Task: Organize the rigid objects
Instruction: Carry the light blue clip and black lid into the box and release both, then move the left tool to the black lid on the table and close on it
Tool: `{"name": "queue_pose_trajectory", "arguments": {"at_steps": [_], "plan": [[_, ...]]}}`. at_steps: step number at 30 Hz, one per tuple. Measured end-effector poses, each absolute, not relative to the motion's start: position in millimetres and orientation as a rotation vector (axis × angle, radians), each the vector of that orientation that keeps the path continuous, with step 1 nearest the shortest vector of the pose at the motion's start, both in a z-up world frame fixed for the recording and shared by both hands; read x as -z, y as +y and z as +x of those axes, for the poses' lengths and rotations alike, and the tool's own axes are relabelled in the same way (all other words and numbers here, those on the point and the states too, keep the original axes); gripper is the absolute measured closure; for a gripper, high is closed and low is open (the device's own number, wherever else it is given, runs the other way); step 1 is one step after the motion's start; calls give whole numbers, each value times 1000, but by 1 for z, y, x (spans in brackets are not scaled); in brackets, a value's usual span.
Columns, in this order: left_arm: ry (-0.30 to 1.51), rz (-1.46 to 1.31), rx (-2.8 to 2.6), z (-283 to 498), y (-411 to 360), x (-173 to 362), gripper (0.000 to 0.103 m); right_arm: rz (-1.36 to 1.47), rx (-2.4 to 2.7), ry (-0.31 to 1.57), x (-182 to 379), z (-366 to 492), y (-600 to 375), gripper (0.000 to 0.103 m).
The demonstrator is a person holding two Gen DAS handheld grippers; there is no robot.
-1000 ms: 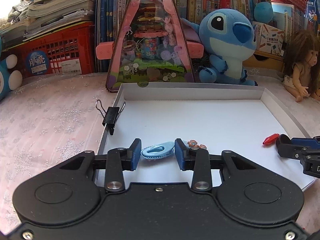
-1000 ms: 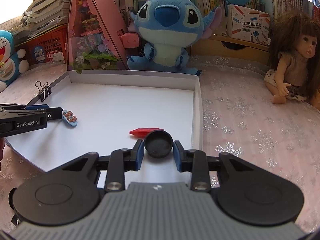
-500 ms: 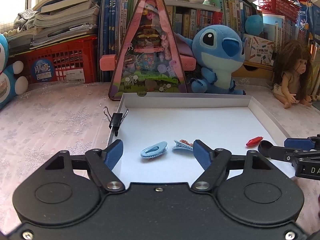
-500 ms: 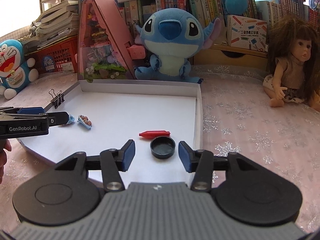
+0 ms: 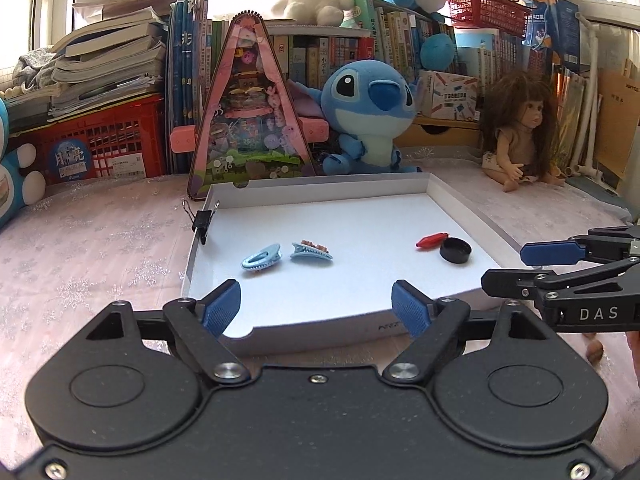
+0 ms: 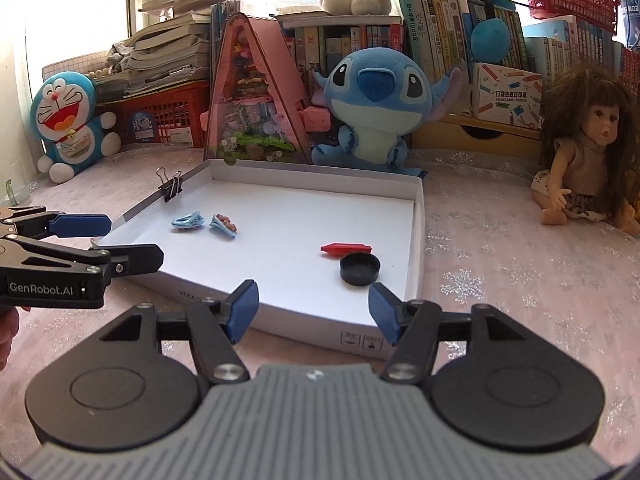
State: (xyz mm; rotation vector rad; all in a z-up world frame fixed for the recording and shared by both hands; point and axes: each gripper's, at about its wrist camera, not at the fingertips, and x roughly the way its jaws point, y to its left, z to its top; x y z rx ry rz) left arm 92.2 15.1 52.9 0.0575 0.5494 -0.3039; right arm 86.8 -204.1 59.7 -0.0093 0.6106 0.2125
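Opening both jaws, my left hand-held gripper (image 5: 316, 306) and right hand-held gripper (image 6: 313, 311) hold nothing; light, stiff, slippery hair clips (image 5: 261, 256) and black cap (image 6: 359, 268) lie in the white tray (image 5: 452, 204); I'd pinch their sides.

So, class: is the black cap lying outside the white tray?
No: the black cap sits inside the white tray, beside the red piece.

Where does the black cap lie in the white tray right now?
In the right wrist view the black cap lies in the white tray, near its right wall and front edge, beside the red clip, ahead of the right claw.
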Motion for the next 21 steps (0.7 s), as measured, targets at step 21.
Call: {"name": "queue_pose_trajectory", "arguments": {"at_steps": [21], "plan": [[616,124,355,25,46,-17,24,-151,-194,619,-32,31,-199,25]]}}
